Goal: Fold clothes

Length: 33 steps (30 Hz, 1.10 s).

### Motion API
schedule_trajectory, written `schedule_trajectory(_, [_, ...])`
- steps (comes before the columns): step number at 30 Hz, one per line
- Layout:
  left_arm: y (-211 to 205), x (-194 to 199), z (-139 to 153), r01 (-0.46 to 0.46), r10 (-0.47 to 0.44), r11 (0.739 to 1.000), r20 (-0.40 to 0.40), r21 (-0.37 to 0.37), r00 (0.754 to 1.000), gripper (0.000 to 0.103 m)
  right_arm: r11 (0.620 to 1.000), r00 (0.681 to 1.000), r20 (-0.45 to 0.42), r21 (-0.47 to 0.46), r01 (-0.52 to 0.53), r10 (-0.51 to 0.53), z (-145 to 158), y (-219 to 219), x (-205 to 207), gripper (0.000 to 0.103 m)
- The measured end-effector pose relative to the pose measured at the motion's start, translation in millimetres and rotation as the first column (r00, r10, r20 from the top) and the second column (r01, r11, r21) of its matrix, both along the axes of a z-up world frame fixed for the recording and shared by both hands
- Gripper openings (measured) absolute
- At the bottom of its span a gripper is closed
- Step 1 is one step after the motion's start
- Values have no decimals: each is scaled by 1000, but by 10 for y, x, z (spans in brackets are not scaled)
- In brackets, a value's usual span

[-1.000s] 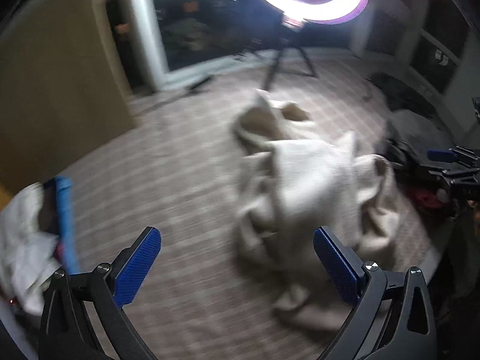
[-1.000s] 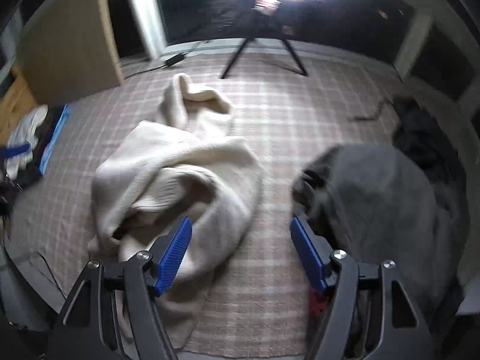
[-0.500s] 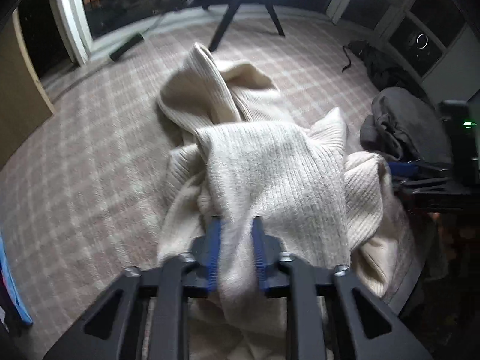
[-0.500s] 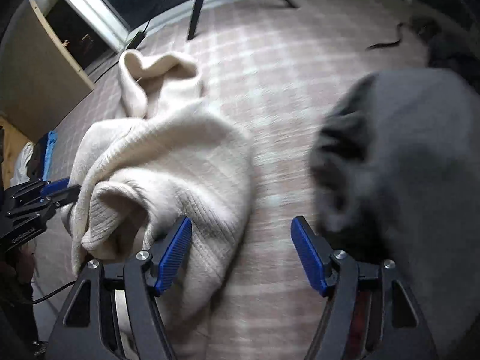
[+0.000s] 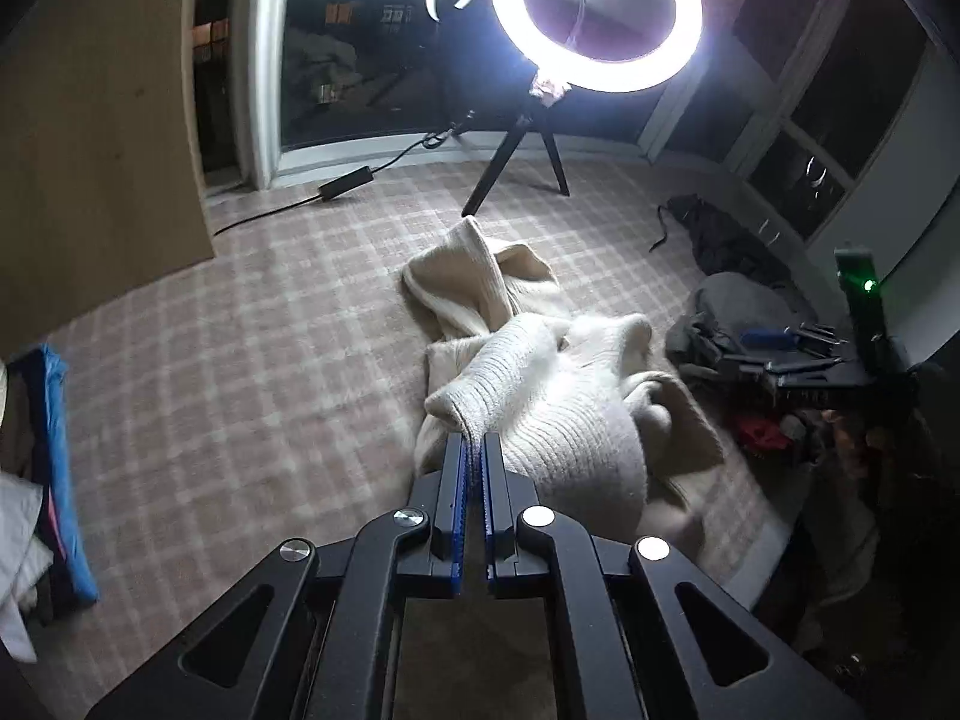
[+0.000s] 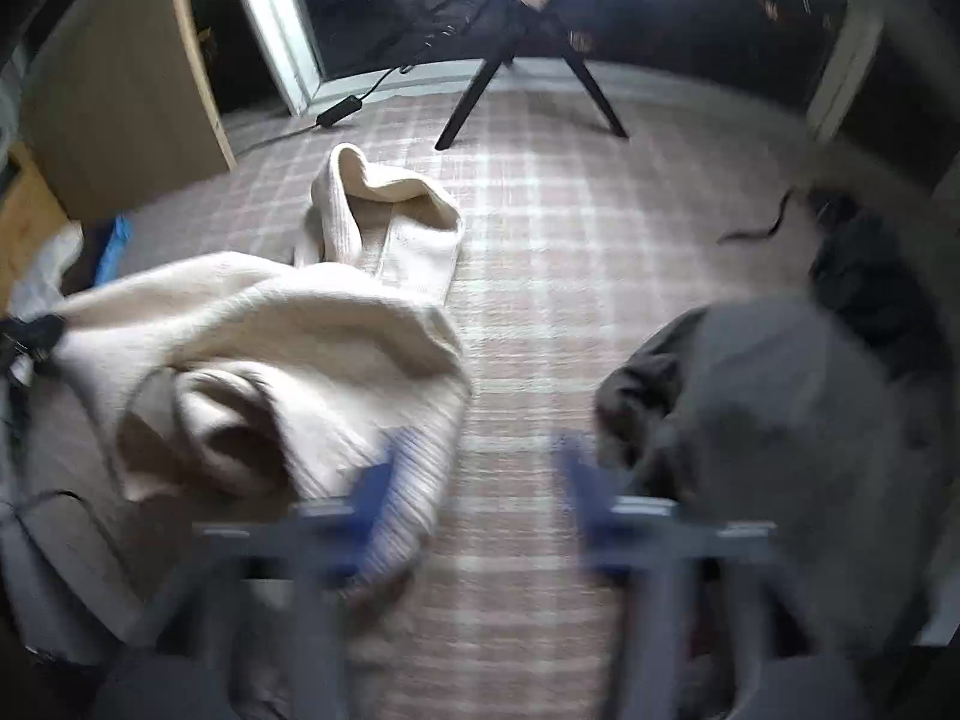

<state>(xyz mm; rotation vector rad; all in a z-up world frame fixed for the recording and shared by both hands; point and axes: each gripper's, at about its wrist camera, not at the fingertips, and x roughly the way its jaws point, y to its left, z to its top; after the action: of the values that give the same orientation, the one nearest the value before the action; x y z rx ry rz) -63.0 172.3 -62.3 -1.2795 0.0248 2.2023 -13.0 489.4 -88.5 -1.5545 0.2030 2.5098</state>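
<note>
Left hand-held gripper (image 5: 474, 450) pinches a fold of the cream knit sweater (image 5: 558, 414), centre frame; right hand-held gripper (image 6: 474, 474) gapes, blurred. Soft, bulky, likely stretchy: grasp hems.

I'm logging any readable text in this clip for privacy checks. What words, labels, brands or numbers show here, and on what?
None can be read in either view.
cream sweater: no visible tag or print.
grey garment: no print shows; the view is blurred.
ring light: glare, no marking legible.
left gripper, shut on the sweater: no lettering.
right gripper: motion-blurred, nothing legible.
</note>
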Motion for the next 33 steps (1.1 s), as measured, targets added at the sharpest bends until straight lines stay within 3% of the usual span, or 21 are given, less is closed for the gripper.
schedule_trajectory(4, [-707,66,136,-172,171,985,-38,-5,984,0,991,996,3,100,-90,90,20,-238,-49,80])
schedule_trajectory(7, [-1377,97,82,-306,305,952,-12,-31,952,0,994,995,7,35,-99,99,-80,-249,-131,80])
schedule_trajectory(10, [-1704,111,-143,-395,401,912,35,-106,915,0,996,995,25,-13,-93,93,-139,-331,-308,80])
schedule_trajectory(13, [-1629,152,-346,-379,391,912,56,-158,919,0,986,989,1,-84,-147,148,-88,-622,-511,80])
schedule_trajectory(16, [-1511,174,-424,-361,370,926,79,-112,925,1,958,964,-16,-109,-267,267,-79,-1107,-652,80])
schedule_trajectory(18, [-1446,196,-424,-355,362,930,75,-95,929,1,930,933,39,-101,-352,357,-189,-1494,-697,80])
schedule_trajectory(22, [-1420,235,-386,-363,368,927,44,-91,929,3,930,924,162,-190,-315,346,-554,-1768,-743,80])
schedule_trajectory(25, [-1430,256,-364,-366,369,928,40,-72,929,4,944,939,193,-227,-238,283,-758,-1772,-842,80])
schedule_trajectory(26, [-1417,251,-371,-361,365,929,38,-74,930,4,943,945,162,-226,-243,283,-776,-1786,-876,79])
schedule_trajectory(27, [-1403,244,-380,-357,361,931,37,-78,932,4,938,947,130,-230,-261,295,-787,-1807,-903,64])
schedule_trajectory(29, [-1387,237,-391,-347,351,934,34,-84,936,4,927,948,89,-258,-274,305,-765,-1784,-920,7])
schedule_trajectory(31, [-1355,222,-392,-330,333,940,28,-83,942,4,918,952,55,-287,-275,302,-702,-1715,-904,6])
schedule_trajectory(33, [-1341,199,-390,-326,329,942,25,-85,944,4,936,965,-9,-239,-258,264,-440,-1533,-781,5])
